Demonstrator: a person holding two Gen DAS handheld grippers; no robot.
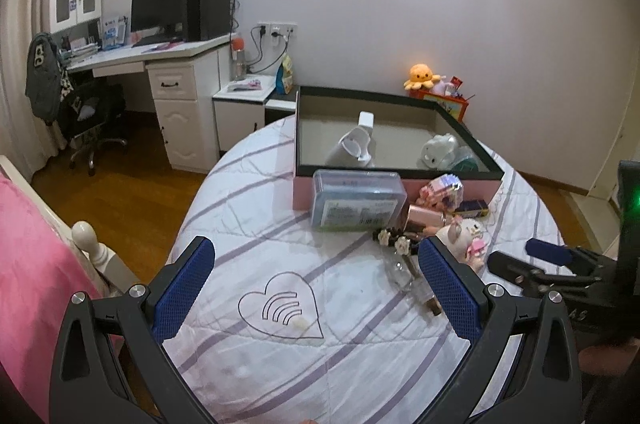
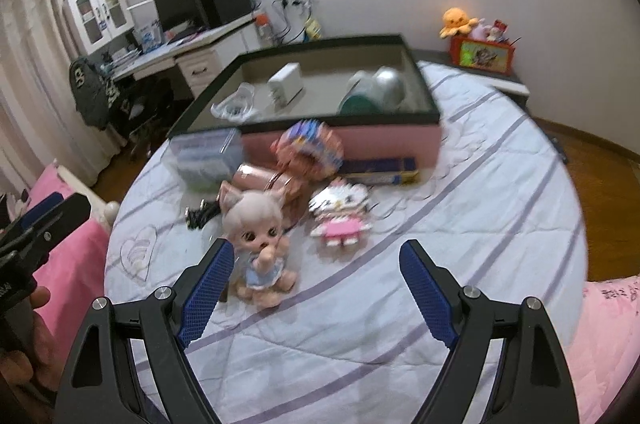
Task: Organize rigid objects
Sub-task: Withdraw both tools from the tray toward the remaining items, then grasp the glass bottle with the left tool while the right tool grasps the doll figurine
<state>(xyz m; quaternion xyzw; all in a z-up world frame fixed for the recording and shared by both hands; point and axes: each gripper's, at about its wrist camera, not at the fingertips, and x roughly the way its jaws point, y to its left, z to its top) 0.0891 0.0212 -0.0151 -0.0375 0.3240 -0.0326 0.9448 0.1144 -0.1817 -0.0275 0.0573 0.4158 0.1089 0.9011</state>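
Blue clear case [image 1: 357, 199] sharp left view; doll [image 2: 259, 248] fully visible right view.

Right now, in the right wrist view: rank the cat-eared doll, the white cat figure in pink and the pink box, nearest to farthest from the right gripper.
1. Cat-eared doll, beside the left finger of the right gripper.
2. White cat figure, lying flat, just beyond, centre.
3. Pink box, farthest, behind the clutter.
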